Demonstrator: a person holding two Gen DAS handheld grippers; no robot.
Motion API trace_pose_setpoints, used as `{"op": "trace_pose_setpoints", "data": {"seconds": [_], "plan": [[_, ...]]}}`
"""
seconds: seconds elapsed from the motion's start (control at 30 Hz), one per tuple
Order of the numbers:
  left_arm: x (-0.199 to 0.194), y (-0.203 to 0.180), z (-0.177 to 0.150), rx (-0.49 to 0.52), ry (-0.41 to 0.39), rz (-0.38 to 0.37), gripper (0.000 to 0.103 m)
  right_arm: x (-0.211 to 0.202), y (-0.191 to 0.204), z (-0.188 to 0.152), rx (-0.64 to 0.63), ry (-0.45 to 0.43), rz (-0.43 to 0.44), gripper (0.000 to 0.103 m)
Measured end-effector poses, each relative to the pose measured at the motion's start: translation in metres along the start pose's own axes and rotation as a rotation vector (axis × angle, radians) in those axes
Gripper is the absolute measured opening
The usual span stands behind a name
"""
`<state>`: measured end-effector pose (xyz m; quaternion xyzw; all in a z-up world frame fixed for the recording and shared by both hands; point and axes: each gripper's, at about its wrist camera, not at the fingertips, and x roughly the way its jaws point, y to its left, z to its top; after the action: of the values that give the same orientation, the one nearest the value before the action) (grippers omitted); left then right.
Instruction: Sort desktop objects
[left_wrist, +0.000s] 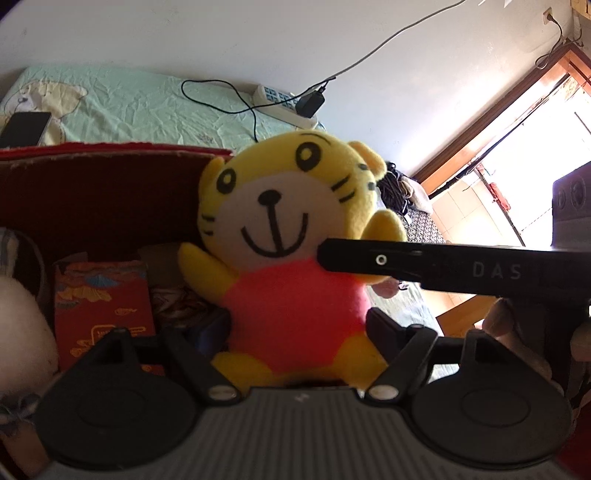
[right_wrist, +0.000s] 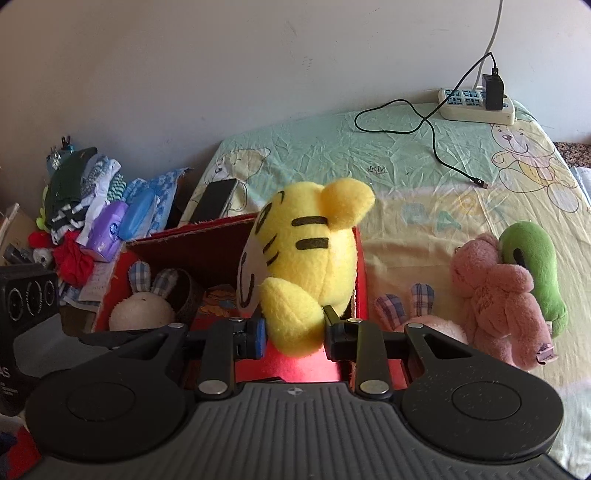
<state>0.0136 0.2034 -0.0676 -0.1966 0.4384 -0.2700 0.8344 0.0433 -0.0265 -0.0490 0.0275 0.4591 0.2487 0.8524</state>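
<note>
1. The right gripper (right_wrist: 293, 330) is clamped on one arm of the yellow tiger toy (right_wrist: 306, 266), a finger pressed in on either side of the arm.
2. The left gripper (left_wrist: 299, 332) has its fingers spread on either side of the toy's pink belly; from the left wrist view I cannot tell whether they touch the plush or only frame it.
3. The tiger toy hangs upright above the open red box (right_wrist: 177, 243), its face toward the left gripper.
4. Inside the box lie a white rabbit toy (right_wrist: 142, 306) with checked ears and a red printed packet (left_wrist: 103, 295).
5. Right of the box, on the bedsheet (right_wrist: 406, 155), a pink bear (right_wrist: 495, 295) leans against a green plush (right_wrist: 535, 266).
6. Farther back sit a dark phone (right_wrist: 218, 201) and a power strip (right_wrist: 476, 105) near the wall.
</note>
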Motion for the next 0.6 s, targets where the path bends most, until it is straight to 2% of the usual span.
{"op": "trace_pose_setpoints", "data": {"seconds": [0.23, 0.5, 0.6], "plan": [[0.005, 0.011, 0.002, -0.006, 0.032, 0.042, 0.076, 0.024, 0.01, 0.003, -0.07, 0.078, -0.084, 0.029], [0.023, 0.013, 0.002, 0.016, 0.097, 0.121, 0.076, 0.037, 0.005, 0.002, -0.059, 0.101, -0.087, 0.03], [0.028, 0.014, 0.004, 0.013, 0.113, 0.128, 0.076, 0.037, 0.004, 0.002, -0.05, 0.093, -0.086, 0.029]]}}
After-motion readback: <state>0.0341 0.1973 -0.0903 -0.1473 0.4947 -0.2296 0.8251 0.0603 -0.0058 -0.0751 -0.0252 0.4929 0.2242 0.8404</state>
